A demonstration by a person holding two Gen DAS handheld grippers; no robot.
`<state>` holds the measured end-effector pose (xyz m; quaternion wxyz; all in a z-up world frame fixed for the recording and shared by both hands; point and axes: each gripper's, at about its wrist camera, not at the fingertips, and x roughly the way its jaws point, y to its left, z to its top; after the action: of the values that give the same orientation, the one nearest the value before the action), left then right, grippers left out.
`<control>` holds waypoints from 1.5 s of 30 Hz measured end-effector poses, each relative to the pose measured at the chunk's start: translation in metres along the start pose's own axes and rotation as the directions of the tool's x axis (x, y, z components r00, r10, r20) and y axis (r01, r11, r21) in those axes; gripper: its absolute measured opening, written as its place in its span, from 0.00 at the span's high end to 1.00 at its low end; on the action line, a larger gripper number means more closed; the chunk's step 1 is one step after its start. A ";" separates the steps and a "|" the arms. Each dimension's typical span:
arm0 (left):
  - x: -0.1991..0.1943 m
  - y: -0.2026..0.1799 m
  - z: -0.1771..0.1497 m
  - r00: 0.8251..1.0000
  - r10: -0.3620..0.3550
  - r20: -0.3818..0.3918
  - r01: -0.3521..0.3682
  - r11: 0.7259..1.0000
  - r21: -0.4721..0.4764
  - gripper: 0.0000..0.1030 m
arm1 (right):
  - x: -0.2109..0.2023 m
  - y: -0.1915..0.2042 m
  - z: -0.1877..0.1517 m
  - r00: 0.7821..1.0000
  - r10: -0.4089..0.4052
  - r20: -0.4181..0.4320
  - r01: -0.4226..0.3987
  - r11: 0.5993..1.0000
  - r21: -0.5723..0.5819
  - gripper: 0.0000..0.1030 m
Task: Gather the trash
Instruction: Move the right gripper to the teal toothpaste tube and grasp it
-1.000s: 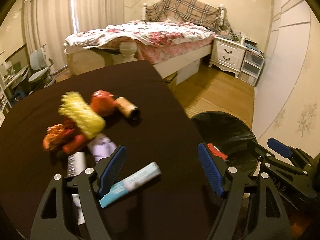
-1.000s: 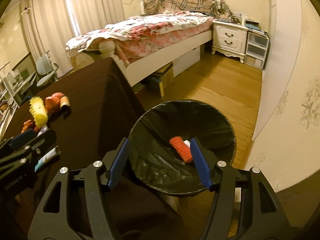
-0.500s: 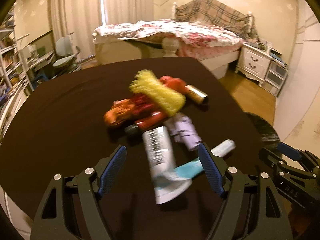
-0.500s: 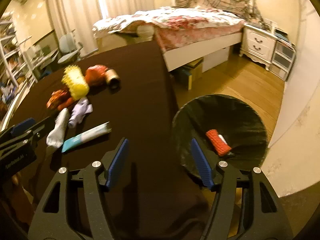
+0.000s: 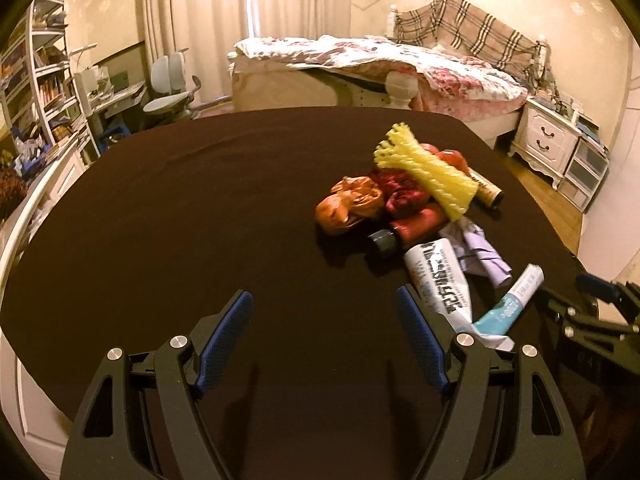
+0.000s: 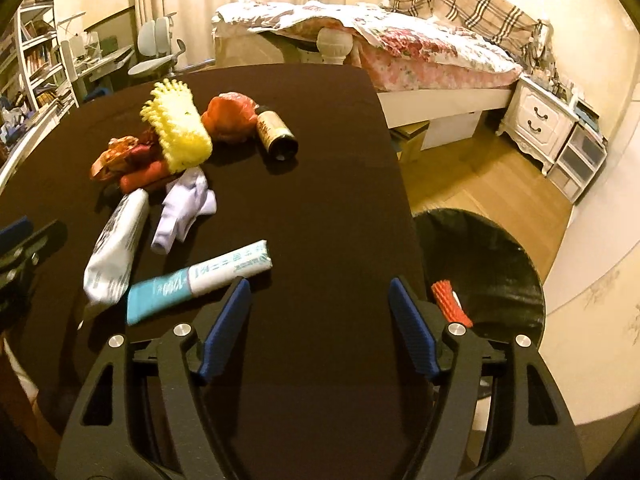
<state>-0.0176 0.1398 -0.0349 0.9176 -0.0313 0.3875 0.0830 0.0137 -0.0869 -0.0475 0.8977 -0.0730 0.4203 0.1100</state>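
A pile of trash lies on the dark table (image 5: 160, 220): yellow foam netting (image 5: 426, 168) (image 6: 176, 128), an orange crumpled wrapper (image 5: 348, 204), a red tube (image 5: 416, 226), a white tube (image 5: 438, 276) (image 6: 114, 246), a lilac cloth (image 6: 184, 204), a blue-and-white tube (image 6: 200, 280) (image 5: 510, 304), a red bag (image 6: 230, 118) and a brown roll (image 6: 276, 134). My left gripper (image 5: 324, 332) is open and empty, left of the pile. My right gripper (image 6: 320, 320) is open and empty above the table's near edge. A black-lined bin (image 6: 492, 264) holds a red piece (image 6: 450, 302).
The bin stands on the wooden floor (image 6: 480, 176) right of the table. A bed (image 5: 380, 64) and a white nightstand (image 6: 540, 120) lie beyond. A desk, chair (image 5: 172, 88) and bookshelves (image 5: 36, 80) fill the left side.
Both grippers have swung left, away from the bin and toward the table. The trash pile now sits right of my left gripper. Both stay open and empty.
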 end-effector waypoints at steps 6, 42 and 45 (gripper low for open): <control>0.003 -0.001 -0.002 1.000 -0.001 -0.009 0.001 1.000 0.003 0.28 | 0.014 0.000 0.015 1.000 -0.004 -0.002 0.004 1.000 0.012 0.31; 0.004 0.009 -0.004 1.000 0.002 -0.016 -0.003 1.000 -0.017 0.28 | -0.007 0.027 -0.006 1.000 0.010 -0.011 -0.010 1.000 -0.001 0.26; 0.004 0.007 -0.004 1.000 0.003 -0.017 -0.003 1.000 -0.009 0.28 | -0.006 0.029 -0.002 0.999 0.034 -0.009 -0.034 0.999 -0.003 0.36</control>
<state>-0.0189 0.1471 -0.0404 0.9140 -0.0356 0.3949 0.0857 0.0014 -0.0596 -0.0454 0.8937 -0.0677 0.4253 0.1257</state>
